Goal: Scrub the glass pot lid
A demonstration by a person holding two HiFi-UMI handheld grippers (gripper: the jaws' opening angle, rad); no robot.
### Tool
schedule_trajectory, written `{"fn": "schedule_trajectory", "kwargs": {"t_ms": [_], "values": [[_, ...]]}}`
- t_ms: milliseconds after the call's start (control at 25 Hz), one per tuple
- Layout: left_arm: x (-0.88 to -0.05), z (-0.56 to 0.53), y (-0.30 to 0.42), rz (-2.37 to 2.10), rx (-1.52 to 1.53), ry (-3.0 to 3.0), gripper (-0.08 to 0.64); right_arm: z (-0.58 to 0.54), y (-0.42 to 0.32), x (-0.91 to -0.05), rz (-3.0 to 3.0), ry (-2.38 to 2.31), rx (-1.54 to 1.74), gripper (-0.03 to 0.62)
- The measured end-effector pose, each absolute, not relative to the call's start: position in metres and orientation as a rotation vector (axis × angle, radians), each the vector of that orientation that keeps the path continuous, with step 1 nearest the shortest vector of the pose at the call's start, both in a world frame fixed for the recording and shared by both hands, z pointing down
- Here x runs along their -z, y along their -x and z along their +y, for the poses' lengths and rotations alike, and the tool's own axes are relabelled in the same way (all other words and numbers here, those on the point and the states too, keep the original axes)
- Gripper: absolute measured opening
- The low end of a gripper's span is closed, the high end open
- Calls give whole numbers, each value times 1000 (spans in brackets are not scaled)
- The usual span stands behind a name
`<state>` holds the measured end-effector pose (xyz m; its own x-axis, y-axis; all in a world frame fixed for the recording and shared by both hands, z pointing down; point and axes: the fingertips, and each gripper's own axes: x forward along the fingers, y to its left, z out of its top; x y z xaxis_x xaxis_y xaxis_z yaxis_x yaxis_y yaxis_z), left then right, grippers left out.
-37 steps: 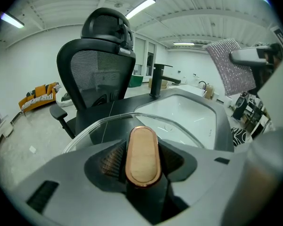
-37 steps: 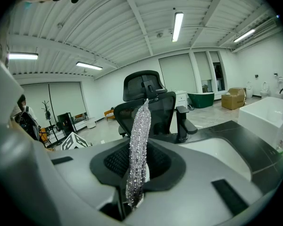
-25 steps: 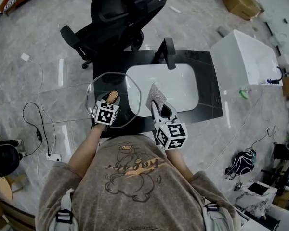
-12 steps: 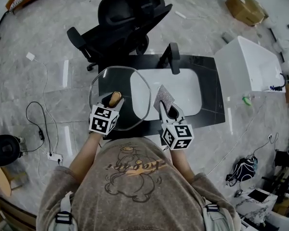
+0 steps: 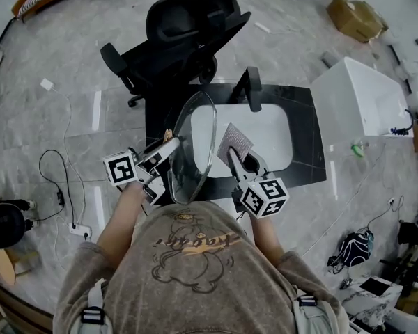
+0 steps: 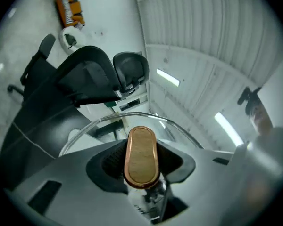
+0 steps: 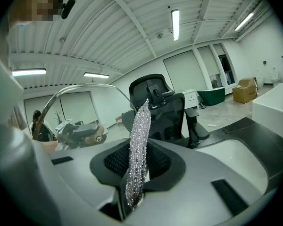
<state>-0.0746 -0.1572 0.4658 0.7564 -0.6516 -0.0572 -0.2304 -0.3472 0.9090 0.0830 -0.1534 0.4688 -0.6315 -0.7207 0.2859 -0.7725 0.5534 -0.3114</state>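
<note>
Holding the lid (image 5: 195, 145) up on edge, left fingers (image 6: 70, 178) clamped on its knob (image 6: 141, 157); right fingers (image 7: 193, 173) pinch the scourer (image 7: 137, 149) nearby. Next I'd press scourer to glass.

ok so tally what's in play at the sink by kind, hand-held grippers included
glass pot lid: 1
scouring cloth: 1
hand-held grippers: 2, left hand-held gripper, right hand-held gripper
sink: 1
faucet: 1
total: 6
</note>
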Motion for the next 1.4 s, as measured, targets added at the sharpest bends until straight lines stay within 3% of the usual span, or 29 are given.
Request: {"fn": "schedule_trajectory", "kwargs": {"t_ms": [400, 680, 1400], "values": [[-445, -150, 63, -514, 705, -1805, 179, -134, -43, -414, -2851, -1109, -555, 77], [-452, -146, 54, -506, 619, -1822, 179, -126, -28, -366, -2947, -1080, -469, 78], [-429, -130, 27, -258, 568, -1899, 179, -174, -38, -399, -2895, -1203, -501, 78]]}}
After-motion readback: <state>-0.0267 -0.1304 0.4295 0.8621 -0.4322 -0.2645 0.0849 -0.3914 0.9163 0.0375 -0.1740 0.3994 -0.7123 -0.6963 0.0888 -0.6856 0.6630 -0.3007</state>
